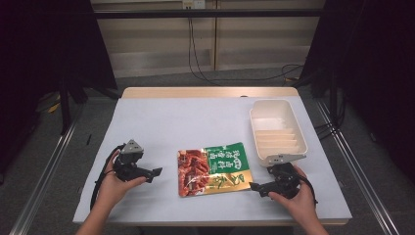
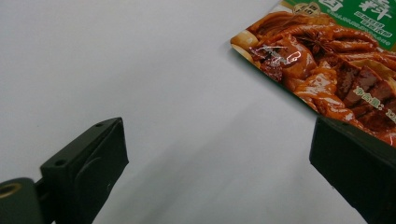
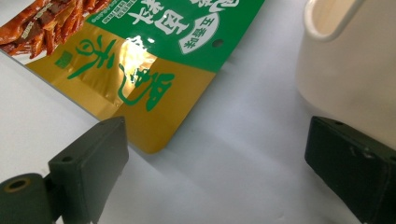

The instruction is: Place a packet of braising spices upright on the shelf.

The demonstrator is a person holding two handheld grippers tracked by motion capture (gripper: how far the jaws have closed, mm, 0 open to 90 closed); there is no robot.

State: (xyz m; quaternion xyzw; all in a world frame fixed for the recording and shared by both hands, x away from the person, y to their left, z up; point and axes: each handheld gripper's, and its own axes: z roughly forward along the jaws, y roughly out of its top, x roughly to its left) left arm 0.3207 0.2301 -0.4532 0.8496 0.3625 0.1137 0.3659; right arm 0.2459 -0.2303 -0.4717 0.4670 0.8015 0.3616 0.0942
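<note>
Your left claw (image 1: 155,172) is spread wide over the bare surface (image 1: 161,122), the food pouch (image 1: 215,169) lying flat just ahead of its far jaw. Your right claw (image 1: 256,187) is likewise apart (nothing gripped), the pouch's gold corner beside one jaw, the cream tray (image 1: 277,128) beside the other.

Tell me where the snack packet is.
In the high view the snack packet lies flat at the table's front centre, between the left gripper and right gripper.

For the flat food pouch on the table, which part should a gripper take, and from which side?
Likely the gold corner of the food pouch, approached by the right gripper from the pouch's right. The pouch lies flat, so only a thin edge offers a pinch, and that corner already sits near the open jaws.
</note>
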